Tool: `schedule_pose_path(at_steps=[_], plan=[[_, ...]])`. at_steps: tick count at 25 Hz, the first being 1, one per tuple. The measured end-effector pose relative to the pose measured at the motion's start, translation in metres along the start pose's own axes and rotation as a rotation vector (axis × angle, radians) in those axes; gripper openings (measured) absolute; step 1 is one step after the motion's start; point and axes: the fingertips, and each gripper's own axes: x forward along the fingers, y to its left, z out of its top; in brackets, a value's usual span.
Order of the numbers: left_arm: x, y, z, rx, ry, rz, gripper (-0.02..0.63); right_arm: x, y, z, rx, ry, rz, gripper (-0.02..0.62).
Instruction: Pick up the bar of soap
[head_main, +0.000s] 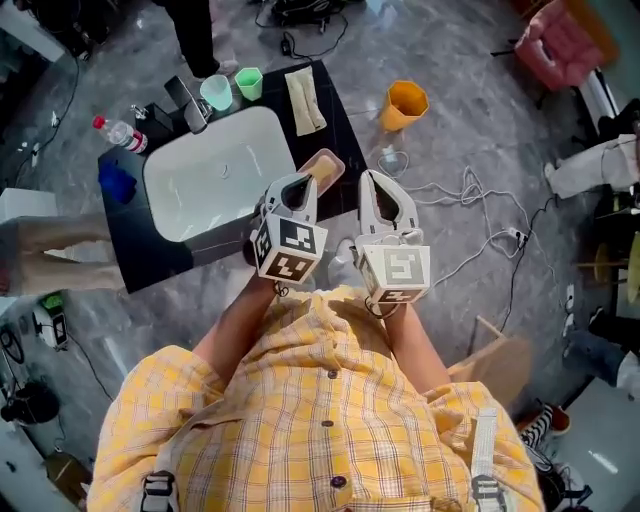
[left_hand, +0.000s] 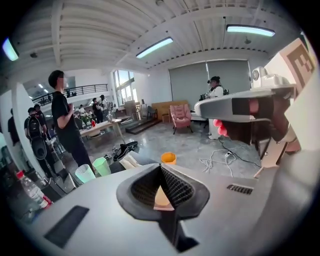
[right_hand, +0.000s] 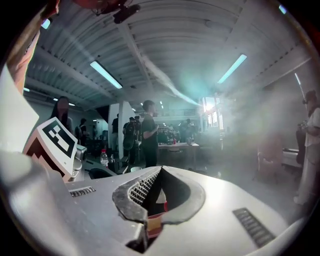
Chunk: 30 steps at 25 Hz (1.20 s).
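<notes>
Both tools held close in front of my chest, above the near edge of the black bench (head_main: 338, 120).

Left tool (head_main: 302, 185): jaws together, tips meeting in the left gripper view (left_hand: 160, 168). A peach-tan surface shows through the gap behind the tips. I take it for the bar of soap (left_hand: 162, 199), seen past the jaws rather than pinched between them.

Right tool (head_main: 377, 178): jaws together (right_hand: 160, 170), nothing gripped.

The bar of soap (head_main: 322, 166) lies at the bench's near right edge, just beside the white basin (head_main: 215, 175). From the head view the left tool's tip sits just at it; I cannot tell whether they touch.

Other items on the bench:
- two green cups (head_main: 215, 92) (head_main: 248, 83), side by side behind the basin
- folded beige cloth (head_main: 305, 100)
- clear bottle with a red cap (head_main: 122, 133)
- blue object (head_main: 117, 182) at the left edge

On the floor: orange cup (head_main: 403, 105), white cables (head_main: 470, 190).

Writing: none legible. The bottle's label is too small to read. Each tool's cube carries black-and-white square markers (head_main: 290, 250) (head_main: 395, 272), patterns only.
</notes>
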Motion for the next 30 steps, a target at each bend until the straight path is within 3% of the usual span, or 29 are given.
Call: schedule_pose_path(at_steps=[5,18,25,30], plan=[[0.030,0.003,0.009,-0.004,0.043,0.004,0.009,0.037,-0.024,-0.014,0.030,0.049,0.037,0.017],[0.124,-0.012,-0.075,0.055,0.475,-0.182,0.014,0.086,-0.055,-0.039,0.110,0.108,0.097,0.017],[0.158,-0.016,-0.106,0.095,0.591,-0.283,0.148,0.094,-0.067,-0.051,0.119,0.127,0.083,0.017],[0.177,-0.017,-0.132,0.098,0.694,-0.350,0.197,0.097,-0.071,-0.052,0.117,0.132,0.076,0.017]])
